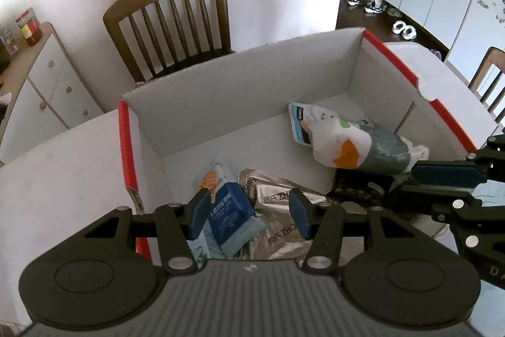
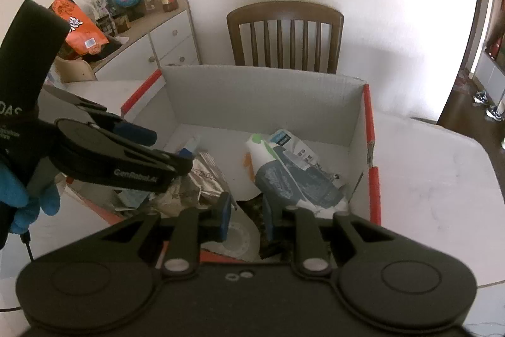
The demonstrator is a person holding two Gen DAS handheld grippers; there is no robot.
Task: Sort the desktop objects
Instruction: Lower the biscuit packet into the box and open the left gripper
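A white cardboard box (image 1: pixel 240 90) with red edges stands on the white table. Inside it lie a dark blue sachet (image 1: pixel 230 212), silver foil packets (image 1: pixel 281 223), an orange-and-white sachet (image 1: pixel 211 176) and a grey-and-white pouch (image 1: pixel 356 144). My left gripper (image 1: pixel 249 217) hangs open over the box's near left corner, with the blue sachet lying loose between and below its fingers. My right gripper (image 2: pixel 247 217) is over the box's (image 2: pixel 262 97) near edge beside the pouch (image 2: pixel 293 179). Its jaws stand a narrow gap apart with nothing pinched. A white disc (image 2: pixel 238 237) and something dark lie under them.
A wooden chair (image 1: pixel 176 21) stands behind the box, and a second chair (image 1: pixel 489 78) at the right. A sideboard (image 2: pixel 164 40) at the left carries jars, a globe and an orange bag (image 2: pixel 82 30). A blue-gloved hand (image 2: pixel 22 201) holds the left gripper (image 2: pixel 164 146).
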